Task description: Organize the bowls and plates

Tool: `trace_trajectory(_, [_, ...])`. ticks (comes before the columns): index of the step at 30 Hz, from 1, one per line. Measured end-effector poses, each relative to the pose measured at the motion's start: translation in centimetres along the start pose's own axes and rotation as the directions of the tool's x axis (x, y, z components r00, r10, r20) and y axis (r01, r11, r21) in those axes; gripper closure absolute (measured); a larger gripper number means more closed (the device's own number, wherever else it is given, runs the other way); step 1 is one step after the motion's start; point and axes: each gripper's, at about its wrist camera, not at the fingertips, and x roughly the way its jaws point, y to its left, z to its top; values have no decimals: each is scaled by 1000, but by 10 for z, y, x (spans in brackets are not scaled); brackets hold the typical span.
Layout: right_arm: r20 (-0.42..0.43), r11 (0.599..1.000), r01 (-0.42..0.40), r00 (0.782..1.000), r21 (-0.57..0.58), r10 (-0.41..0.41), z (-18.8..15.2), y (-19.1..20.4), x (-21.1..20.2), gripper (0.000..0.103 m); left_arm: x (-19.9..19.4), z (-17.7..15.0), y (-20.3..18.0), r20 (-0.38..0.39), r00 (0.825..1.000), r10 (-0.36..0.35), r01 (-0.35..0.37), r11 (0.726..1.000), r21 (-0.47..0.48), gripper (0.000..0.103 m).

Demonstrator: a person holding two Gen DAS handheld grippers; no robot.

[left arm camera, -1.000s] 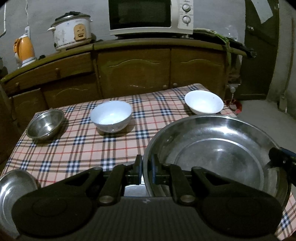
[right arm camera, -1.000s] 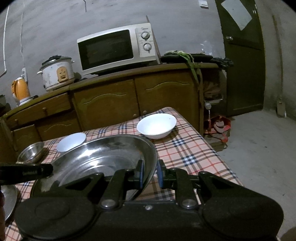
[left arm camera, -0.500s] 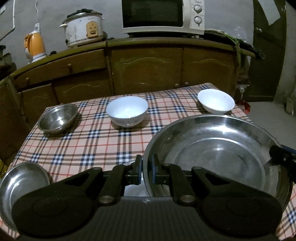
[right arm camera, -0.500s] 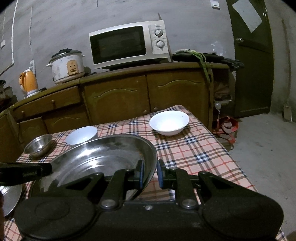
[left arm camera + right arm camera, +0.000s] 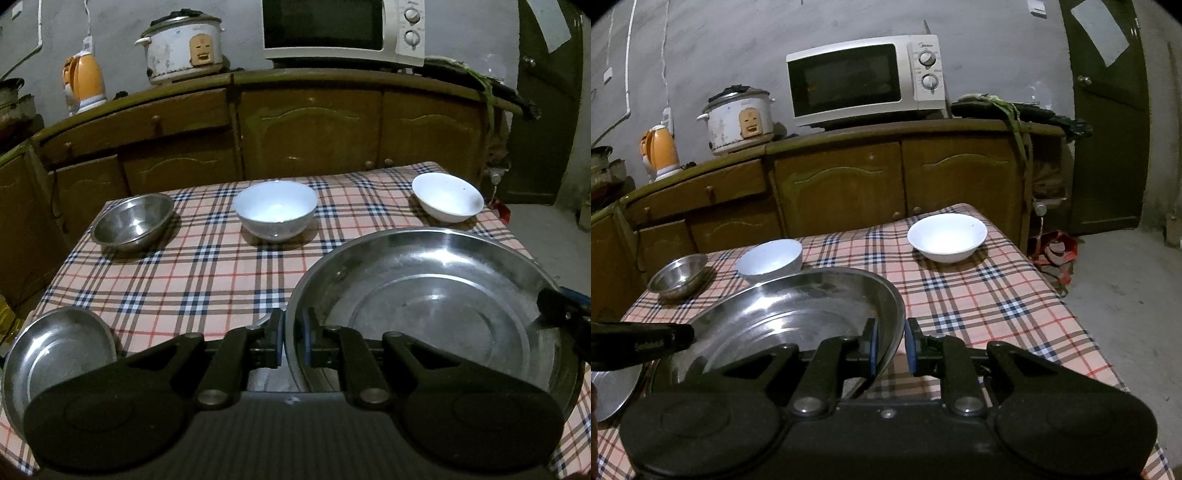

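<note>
Now lifted clear, the basin (image 5: 436, 306) hangs clamped between both grippers (image 5: 293, 341) (image 5: 890, 347), bowls (image 5: 275, 214) at 12 o'clock awaiting stacking.

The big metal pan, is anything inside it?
Empty. The pan shows only its bare shiny bottom in both views.

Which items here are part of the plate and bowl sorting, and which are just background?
Job: large steel basin held at its rim by both grippers, small steel plate, steel bowl, two white bowls.

Background: microwave, rice cooker, orange kettle, cabinet.
</note>
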Motion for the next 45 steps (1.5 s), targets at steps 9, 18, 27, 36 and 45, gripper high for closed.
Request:
trace_trajectory(9, [-16,999,-25,1000,-22,24,-4,14,3,82,-1,-7,15,-16,1000,18,-18,1000,-21,91])
trace_trajectory(18, [-33,998,-38,999,-40,37,-8,26,7,82,-2,-12,26,-27,999,30,-31,999,-37,91])
trace_trajectory(27, [-65,997,-55,997,-56,52,-15,35,16,82,3,-18,37,-52,998,38,-41,998,-54,91])
trace_trajectory(36, [-112,995,-75,991,-64,67,-29,43,34,82,18,-31,46,-99,993,58,-63,997,-51,91])
trace_trajectory(45, [-156,996,-62,986,-64,51,-43,39,49,82,31,-43,43,-137,989,59,-63,998,-23,91])
